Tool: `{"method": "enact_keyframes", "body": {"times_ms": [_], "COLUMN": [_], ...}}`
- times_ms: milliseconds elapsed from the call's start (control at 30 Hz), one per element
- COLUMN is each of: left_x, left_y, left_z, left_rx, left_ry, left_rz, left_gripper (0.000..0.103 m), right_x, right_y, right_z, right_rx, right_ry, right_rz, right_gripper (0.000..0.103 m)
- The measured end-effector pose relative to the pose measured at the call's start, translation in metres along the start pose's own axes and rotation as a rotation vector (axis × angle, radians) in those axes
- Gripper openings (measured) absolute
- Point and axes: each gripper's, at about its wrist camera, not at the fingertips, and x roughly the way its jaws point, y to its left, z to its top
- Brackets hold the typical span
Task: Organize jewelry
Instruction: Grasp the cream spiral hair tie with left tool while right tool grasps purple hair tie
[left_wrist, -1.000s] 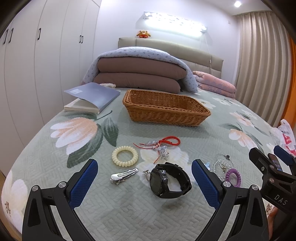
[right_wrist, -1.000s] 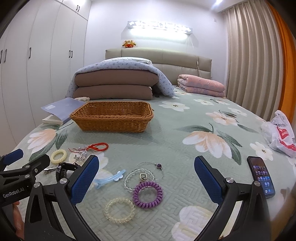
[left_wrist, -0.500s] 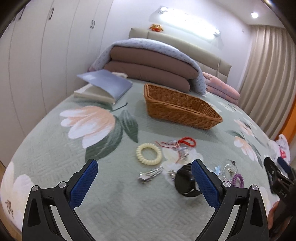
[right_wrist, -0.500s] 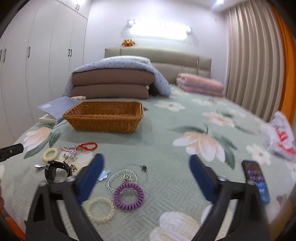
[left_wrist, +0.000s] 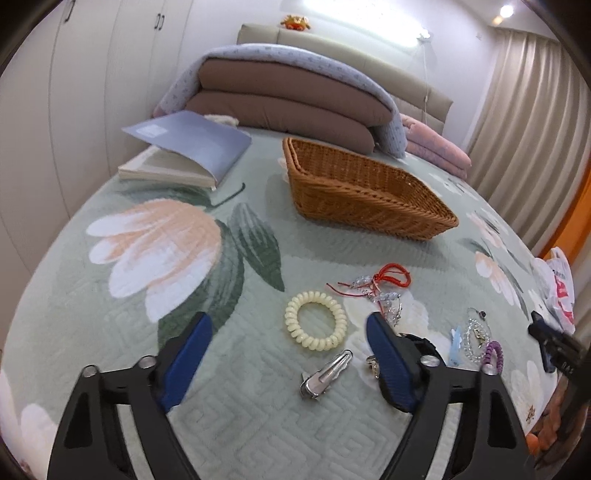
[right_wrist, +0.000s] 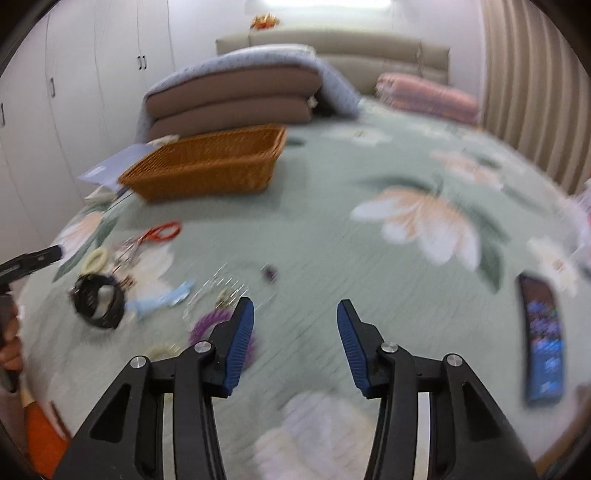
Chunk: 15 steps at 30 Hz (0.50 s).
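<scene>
Jewelry lies scattered on the green floral bedspread. My left gripper (left_wrist: 290, 339) is open and empty, low over the cream coil hair tie (left_wrist: 315, 325) and the silver hair clip (left_wrist: 325, 373). A red cord bracelet (left_wrist: 388, 279) lies beyond them. The black watch (right_wrist: 98, 301) is partly hidden behind the left gripper's right finger. My right gripper (right_wrist: 295, 325) is open and empty; its view is blurred. A purple coil tie (right_wrist: 207, 326), a light blue clip (right_wrist: 159, 301) and bead bracelets lie by its left finger. The wicker basket (left_wrist: 364, 195) stands further back.
An open book (left_wrist: 184, 155) lies at the back left. Folded quilts (left_wrist: 288, 103) are stacked at the headboard. A phone (right_wrist: 543, 332) lies on the bed at the right. A plastic bag (left_wrist: 561, 291) sits at the right edge.
My left gripper has moved left and lower, so the cream tie and silver clip now sit between its fingers. My right gripper has narrowed its opening and swung right, blurring its view.
</scene>
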Motion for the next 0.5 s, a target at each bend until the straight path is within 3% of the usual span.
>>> {"method": "enact_keyframes", "body": {"times_ms": [200,300,400,467,500], "left_x": [0.020,0.029,0.043,0.051,0.058], "left_y": [0.003,0.002,-0.002,-0.004,-0.006], "left_z": [-0.003,0.000,0.004,0.004,0.004], "left_rx": [-0.006,-0.014,0.001,0.008,0.009], "left_ry": [0.042,0.070,0.106,0.135,0.161], "left_rz": [-0.019,-0.031,-0.013,0.006,0.002], "left_gripper": [0.079,0.076,0.073,0.066,0.057], "right_x": [0.015,0.025,0.034,0.033,0.034], "right_y": [0.024,0.027,0.027,0.027,0.028], "right_z": [-0.011,-0.013,-0.017,-0.017,-0.017], "right_rx": [-0.051,-0.056,-0.059,-0.062,-0.068], "right_ry": [0.013,0.032,0.041,0.030,0.028], "right_rz": [-0.037,-0.051,-0.073,-0.082,-0.088], "right_gripper": [0.050,0.041,0.039,0.039,0.039]}}
